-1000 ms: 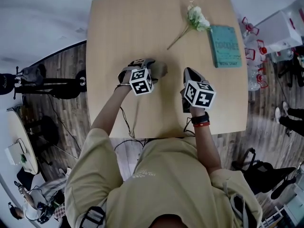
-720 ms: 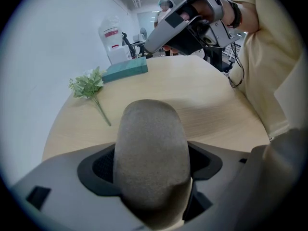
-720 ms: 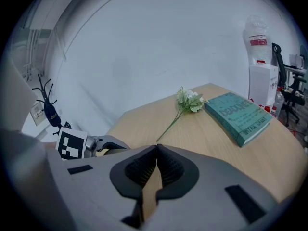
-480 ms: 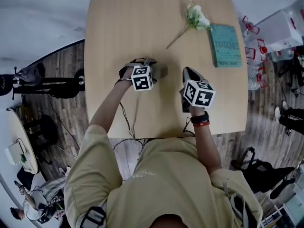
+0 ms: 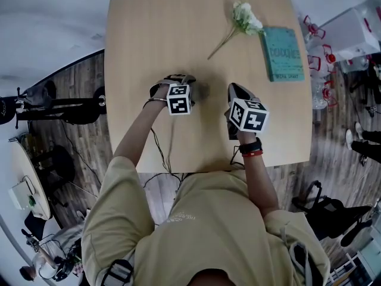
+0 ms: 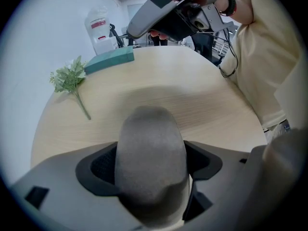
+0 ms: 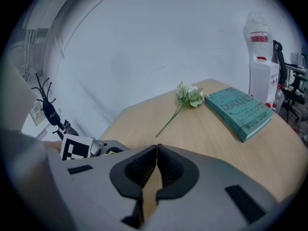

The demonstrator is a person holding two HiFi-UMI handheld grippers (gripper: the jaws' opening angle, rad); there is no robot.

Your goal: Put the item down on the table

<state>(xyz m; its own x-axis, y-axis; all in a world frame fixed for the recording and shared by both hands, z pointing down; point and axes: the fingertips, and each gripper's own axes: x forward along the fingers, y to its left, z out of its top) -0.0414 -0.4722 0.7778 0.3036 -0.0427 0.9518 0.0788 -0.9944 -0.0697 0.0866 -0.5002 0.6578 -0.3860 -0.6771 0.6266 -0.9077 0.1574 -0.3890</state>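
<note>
Our left gripper (image 5: 190, 88) pinches the grey, rounded, stone-like lump (image 6: 150, 153) between its fingers over the pale wooden worktop (image 5: 172, 34). We should lower until it rests, then spread gently. Our right gripper (image 7: 157, 167) has its fingers pressed together, empty.

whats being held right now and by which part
Left gripper holds a grey rounded item by its near end. Right gripper is shut, empty.

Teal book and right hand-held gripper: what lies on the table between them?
Nothing: in the right gripper view, only bare table separates the right hand-held gripper from the teal book.
</note>
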